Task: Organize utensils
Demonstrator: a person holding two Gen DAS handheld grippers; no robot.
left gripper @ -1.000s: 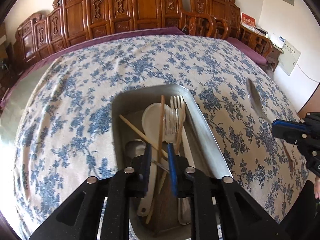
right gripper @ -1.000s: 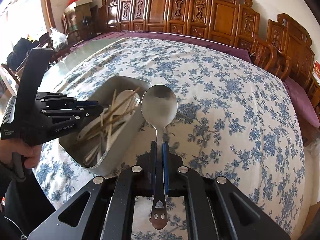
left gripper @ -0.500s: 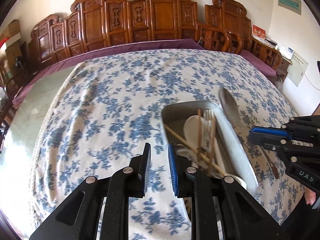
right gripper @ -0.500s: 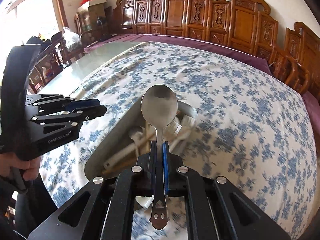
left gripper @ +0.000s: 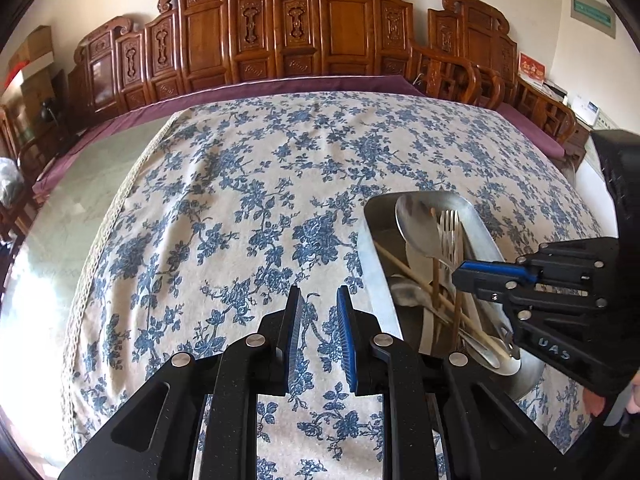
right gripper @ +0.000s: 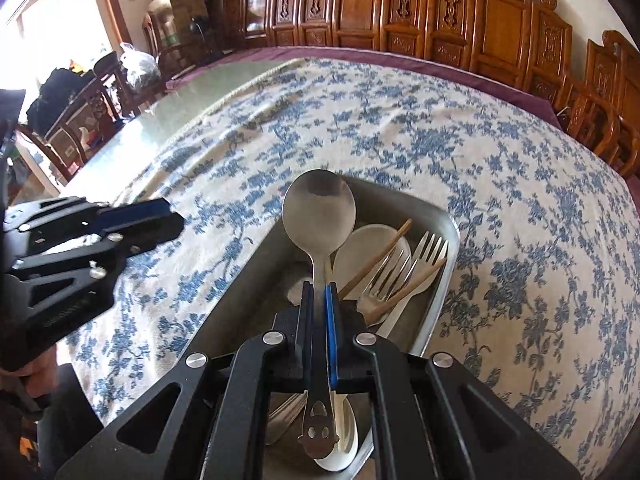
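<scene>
A metal tray (left gripper: 370,248) (right gripper: 442,280) sits on the floral tablecloth, holding forks (right gripper: 416,260), wooden chopsticks (right gripper: 396,292) and a white spoon (right gripper: 372,248). My right gripper (right gripper: 319,296) is shut on a steel spoon (right gripper: 319,212) and holds it by the handle above the tray, bowl pointing forward. In the left wrist view the right gripper (left gripper: 496,276) hovers over the tray with the spoon's bowl (left gripper: 416,220) showing. My left gripper (left gripper: 318,308) is open and empty over the cloth, left of the tray.
Carved wooden chairs (left gripper: 340,20) line the table's far side. The blue floral cloth (left gripper: 240,200) covers most of the table, with bare glass tabletop (right gripper: 192,92) at its left edge. Chairs and bags (right gripper: 136,64) stand beyond that edge.
My left gripper has drawn out of the tray and moved left over the cloth. My right gripper has carried the steel spoon from beside the tray to above it.
</scene>
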